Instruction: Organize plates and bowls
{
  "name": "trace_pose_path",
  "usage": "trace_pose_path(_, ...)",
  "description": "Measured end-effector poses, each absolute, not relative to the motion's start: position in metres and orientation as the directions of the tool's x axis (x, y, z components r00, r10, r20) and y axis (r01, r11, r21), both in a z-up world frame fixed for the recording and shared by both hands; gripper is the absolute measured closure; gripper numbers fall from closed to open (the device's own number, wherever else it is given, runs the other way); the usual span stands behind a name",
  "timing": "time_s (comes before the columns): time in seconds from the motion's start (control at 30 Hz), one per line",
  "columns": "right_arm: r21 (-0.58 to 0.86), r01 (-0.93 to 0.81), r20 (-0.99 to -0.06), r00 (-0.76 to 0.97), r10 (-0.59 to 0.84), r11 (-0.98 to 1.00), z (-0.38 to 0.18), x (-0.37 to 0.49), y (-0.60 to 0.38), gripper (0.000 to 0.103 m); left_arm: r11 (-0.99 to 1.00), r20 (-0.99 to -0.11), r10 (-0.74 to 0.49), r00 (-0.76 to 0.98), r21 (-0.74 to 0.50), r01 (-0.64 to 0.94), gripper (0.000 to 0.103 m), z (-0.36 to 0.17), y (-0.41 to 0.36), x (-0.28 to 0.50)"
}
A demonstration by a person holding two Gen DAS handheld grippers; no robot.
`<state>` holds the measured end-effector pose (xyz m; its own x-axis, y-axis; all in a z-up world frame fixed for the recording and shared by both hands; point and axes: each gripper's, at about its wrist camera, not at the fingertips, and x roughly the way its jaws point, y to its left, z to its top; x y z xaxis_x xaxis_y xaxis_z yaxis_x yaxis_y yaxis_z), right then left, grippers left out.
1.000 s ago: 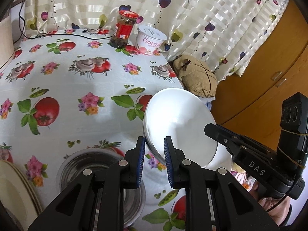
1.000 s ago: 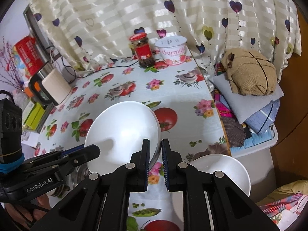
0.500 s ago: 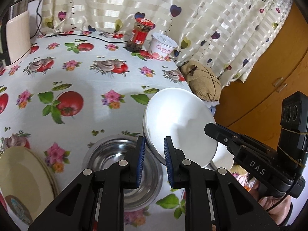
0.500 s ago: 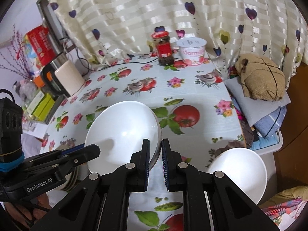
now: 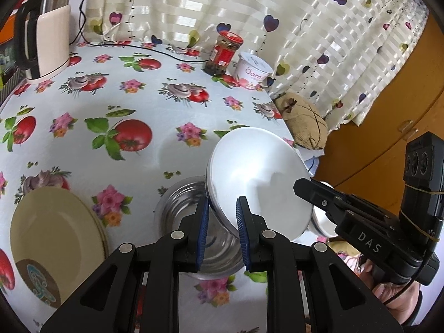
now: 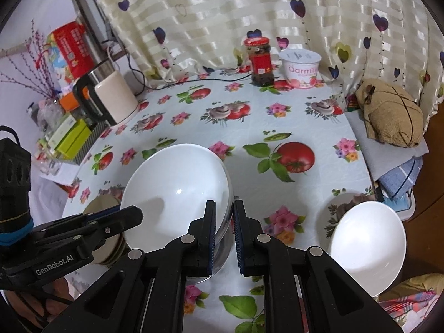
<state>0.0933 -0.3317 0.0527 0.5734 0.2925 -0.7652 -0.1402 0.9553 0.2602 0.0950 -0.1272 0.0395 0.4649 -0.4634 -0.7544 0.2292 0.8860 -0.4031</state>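
1. The left tool (image 5: 220, 230) pinches the rim of a white bowl (image 5: 258, 183) between its blue pads, one pad inside and one outside the wall.
2. The right tool (image 6: 224, 233) grips the opposite rim of the same white bowl (image 6: 177, 191), its fingers drawn close with the bowl's edge between them.
3. The bowl is held tilted, off the bench (image 5: 155, 111), directly over a steel bowl (image 5: 180, 202) that stands near the bench's front edge.
4. From the right wrist view the steel bowl shows only as a shiny sliver (image 6: 223, 247) under the white one; whether the two touch cannot be told.
5. A stack of cream plates (image 5: 52, 238) lies at the front left corner of the bench, just beside the steel bowl; the top plate bears a dark patterned patch near its lower edge.
6. A second white bowl (image 6: 366, 241) sits at the front right corner, close to the bench's right edge.
7. Along the far edge stand a red-lidded jar (image 6: 259, 61) and a yoghurt tub (image 6: 301, 68), side by side against the curtain (image 6: 249, 8).
8. A cream electric kettle (image 6: 111, 97) stands at the far left corner.
9. A brown bundle (image 6: 388, 116) rests on folded cloth beyond the right edge.
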Motion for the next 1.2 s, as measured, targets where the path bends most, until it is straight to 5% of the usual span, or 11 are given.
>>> trace_pose_path(1.2, 0.292, -0.146, -0.833, 0.447, 0.327, 0.945, 0.001, 0.103, -0.315, 0.090, 0.911, -0.823, -0.411, 0.392, -0.380, 0.157, 0.082, -0.005, -0.113, 0.095)
